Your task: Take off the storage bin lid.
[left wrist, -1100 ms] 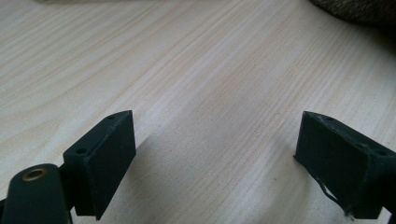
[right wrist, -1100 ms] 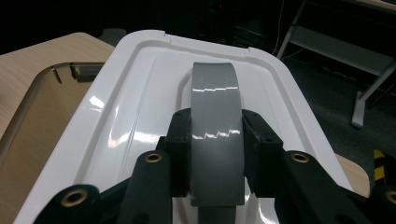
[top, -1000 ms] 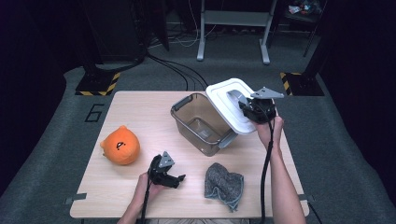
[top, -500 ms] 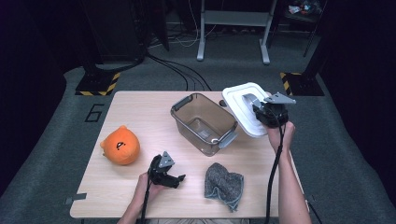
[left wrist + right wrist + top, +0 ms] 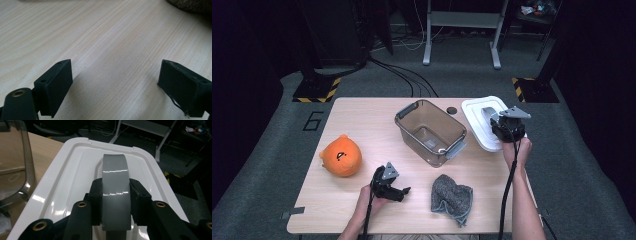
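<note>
A white lid [image 5: 479,112] with a grey handle [image 5: 115,177] lies flat at the table's right edge, to the right of the clear brown bin [image 5: 430,131]. My right gripper [image 5: 504,129] is shut on the grey handle [image 5: 488,113], its pads [image 5: 97,195] pressing both sides of it. My left gripper [image 5: 398,192] rests low near the table's front, open, with bare wood between its fingers [image 5: 56,82]. A grey cloth [image 5: 453,196] lies just right of it, and its edge [image 5: 192,5] shows in the left gripper view.
An orange plush toy [image 5: 341,156] sits at the table's left. A small black disc [image 5: 452,110] lies behind the bin. The wooden table [image 5: 362,120] stands on grey carpet, with stand legs and cables behind it.
My right gripper has carried the lid to the right and down, from tilted over the bin's right end to lying flat at the table's right edge. The left gripper has stayed put.
</note>
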Available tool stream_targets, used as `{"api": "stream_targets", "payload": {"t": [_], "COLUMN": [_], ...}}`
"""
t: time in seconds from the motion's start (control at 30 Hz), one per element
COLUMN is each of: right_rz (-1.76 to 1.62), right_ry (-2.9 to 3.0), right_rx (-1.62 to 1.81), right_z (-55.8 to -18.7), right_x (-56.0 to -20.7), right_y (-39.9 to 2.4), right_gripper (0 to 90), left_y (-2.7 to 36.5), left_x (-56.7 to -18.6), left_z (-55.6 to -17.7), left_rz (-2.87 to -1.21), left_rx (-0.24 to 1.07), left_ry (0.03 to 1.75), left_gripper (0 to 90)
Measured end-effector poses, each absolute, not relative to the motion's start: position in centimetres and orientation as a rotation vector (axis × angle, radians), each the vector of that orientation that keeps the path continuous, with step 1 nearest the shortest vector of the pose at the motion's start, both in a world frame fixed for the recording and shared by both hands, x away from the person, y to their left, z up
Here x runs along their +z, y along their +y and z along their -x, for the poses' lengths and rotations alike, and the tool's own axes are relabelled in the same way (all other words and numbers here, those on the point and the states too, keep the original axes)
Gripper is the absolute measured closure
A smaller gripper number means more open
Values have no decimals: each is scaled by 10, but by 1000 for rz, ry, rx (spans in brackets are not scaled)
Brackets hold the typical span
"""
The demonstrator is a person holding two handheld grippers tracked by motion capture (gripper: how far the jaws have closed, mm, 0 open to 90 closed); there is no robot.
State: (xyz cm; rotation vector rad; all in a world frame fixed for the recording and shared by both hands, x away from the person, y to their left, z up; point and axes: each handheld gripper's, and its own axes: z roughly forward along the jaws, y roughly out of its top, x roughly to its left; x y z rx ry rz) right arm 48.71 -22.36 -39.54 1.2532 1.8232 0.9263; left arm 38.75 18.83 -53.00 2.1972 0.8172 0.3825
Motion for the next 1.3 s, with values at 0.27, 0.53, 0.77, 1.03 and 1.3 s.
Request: {"api": "stream_targets", "payload": {"t": [0.27,0.53,0.77,1.03,1.3], "right_rz": [-1303,-1340,-1380,-1415,-1457], "right_ry": [1813,1810,1807,1818,1831], "right_rx": [892,865,858,823,792], "right_z": [-490,-494,-498,-502,-505], "right_x": [-416,-435,-448,-465,-482], "right_y": [-226,-224,-224,-224,-224], "right_gripper": [662,662,662,661,661], "left_y": [188,188,188,188,188], "left_x": [-530,-530,-530,-530,-530], "left_z": [-387,-387,-387,-387,-387], "left_rz": [-2197,-2197,-2197,-2197,-2197], "left_rx": [383,383,383,383,384], "left_ry": [818,817,818,818,817], "left_gripper": [118,118,118,118,118]}}
